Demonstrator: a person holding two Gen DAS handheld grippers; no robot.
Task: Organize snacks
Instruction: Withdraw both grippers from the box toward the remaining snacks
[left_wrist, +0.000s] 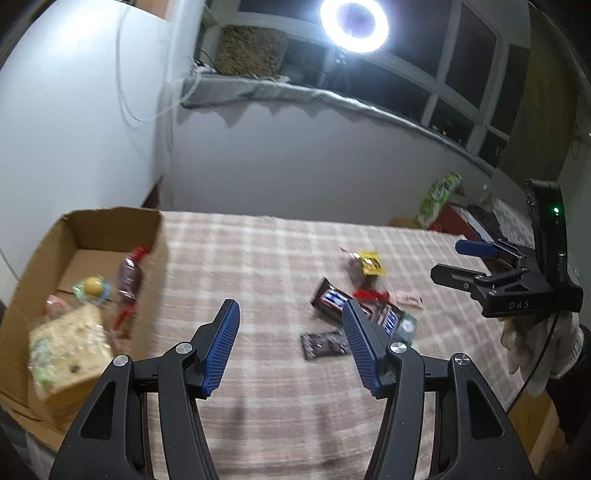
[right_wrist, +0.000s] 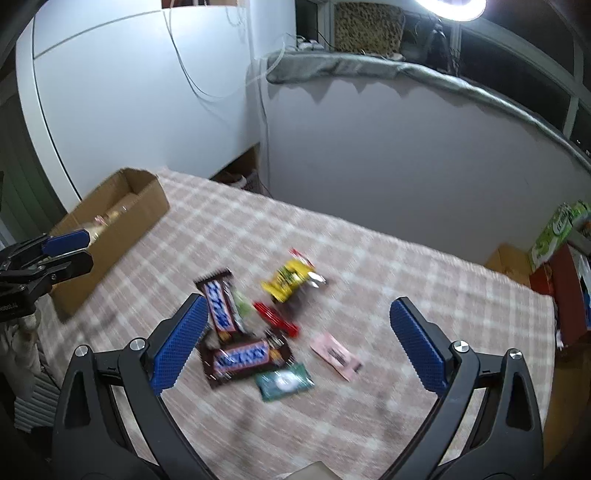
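A loose pile of snacks lies on the checked tablecloth (right_wrist: 388, 266): two Snickers bars (right_wrist: 219, 306) (right_wrist: 242, 356), a yellow packet (right_wrist: 286, 280), a red wrapper (right_wrist: 275, 319), a pink sachet (right_wrist: 334, 354) and a green packet (right_wrist: 284, 380). My right gripper (right_wrist: 299, 343) hovers over this pile, open wide and holding nothing. The cardboard box (left_wrist: 157, 277) at the left holds a beige wrapped cake (left_wrist: 70, 350), a dark red candy (left_wrist: 129, 280) and other sweets. Between box and pile, my left gripper (left_wrist: 291, 343) is open and empty above the cloth. A dark packet (left_wrist: 325, 343) lies by its right finger.
A gloved hand (left_wrist: 524, 339) holds the right gripper (left_wrist: 458, 262) at the table's right edge. The wall and a cloth-covered windowsill (right_wrist: 369, 70) run behind the table, with a bright ring light (left_wrist: 354, 24) above. Green packs (right_wrist: 554, 232) and a red box (right_wrist: 561, 280) stand off the far right corner.
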